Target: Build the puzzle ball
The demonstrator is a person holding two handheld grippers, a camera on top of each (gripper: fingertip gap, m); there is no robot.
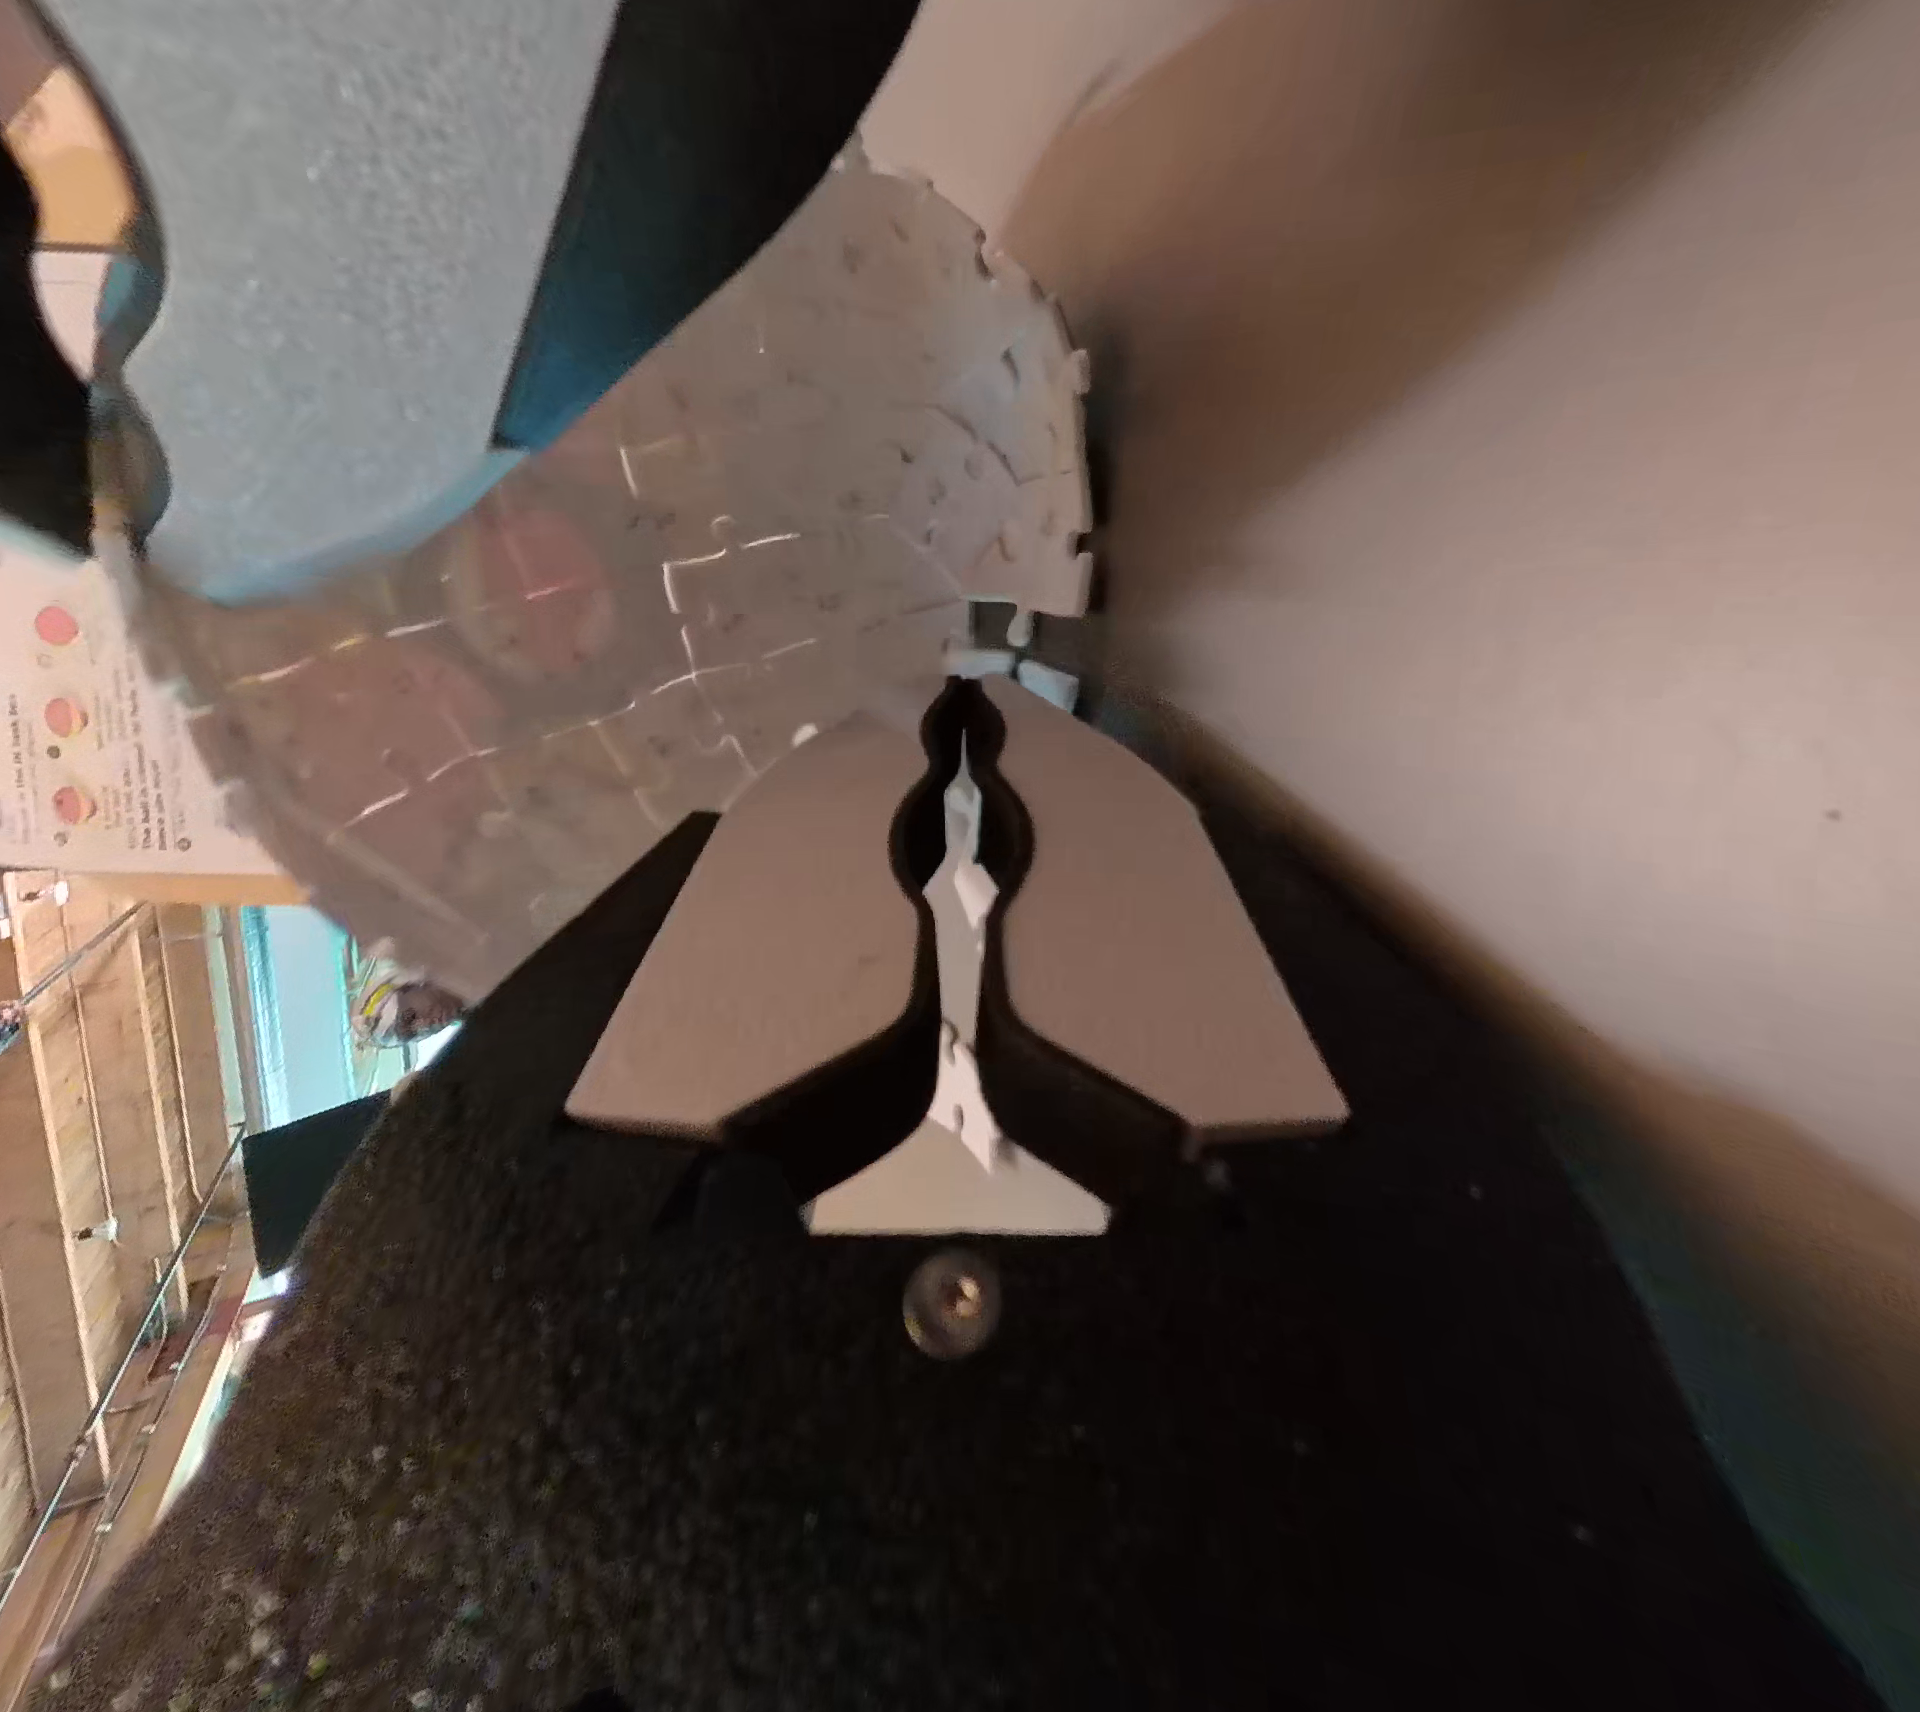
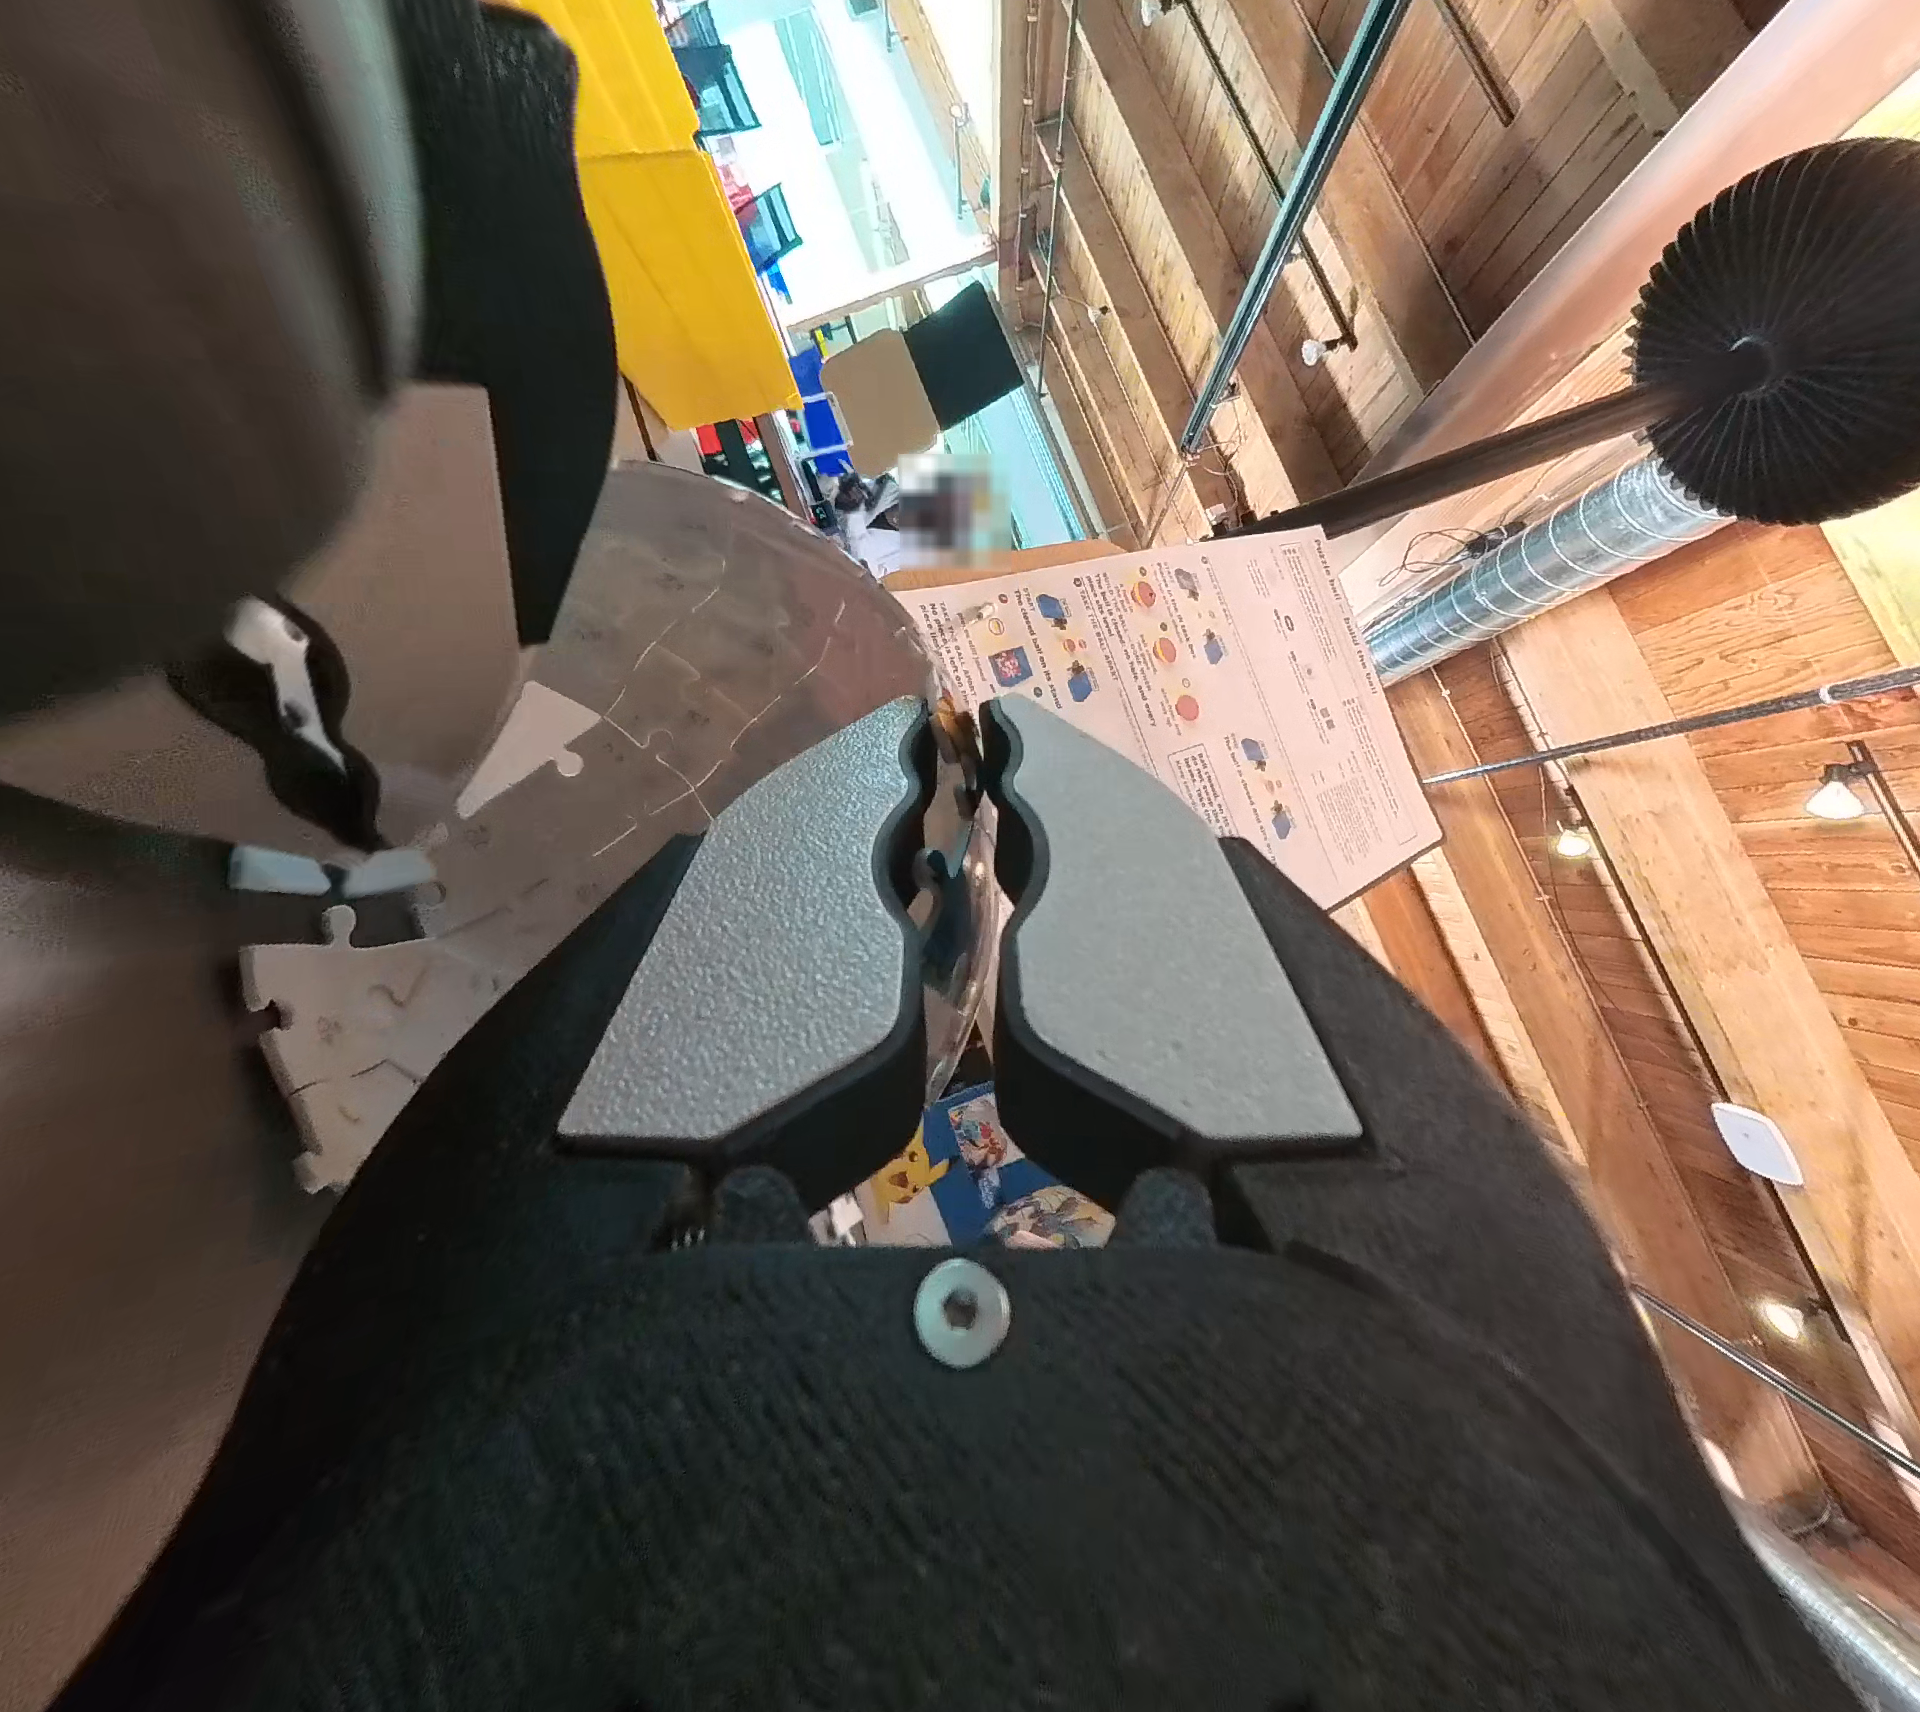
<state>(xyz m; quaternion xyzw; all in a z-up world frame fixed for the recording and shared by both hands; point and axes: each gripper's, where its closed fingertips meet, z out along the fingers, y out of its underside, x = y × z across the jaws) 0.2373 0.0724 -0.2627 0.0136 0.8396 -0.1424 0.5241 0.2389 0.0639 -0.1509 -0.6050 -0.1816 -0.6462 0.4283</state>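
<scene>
The half-built puzzle ball (image 1: 831,519) is a curved shell of interlocked pale, partly see-through pieces with a jagged rim. My left gripper (image 1: 964,696) is shut on a white puzzle piece (image 1: 961,935), seen edge-on between the pads, its tip at the shell's rim. My right gripper (image 2: 954,717) is shut on the shell's edge (image 2: 951,883) and holds it up. In the right wrist view the shell (image 2: 727,623) lies to the left, and the left gripper (image 2: 353,831) meets its rim at a notch. In the left wrist view the right gripper's pad (image 1: 312,156) fills the upper left.
A printed instruction sheet (image 2: 1195,686) stands just behind the shell. A black round pleated lamp head on a pole (image 2: 1787,343) is at the right. Yellow panels (image 2: 644,208) and wooden walls lie beyond. A pale surface (image 1: 1455,415) fills the right of the left wrist view. Some 11 cm of space lies between my two pairs of fingers.
</scene>
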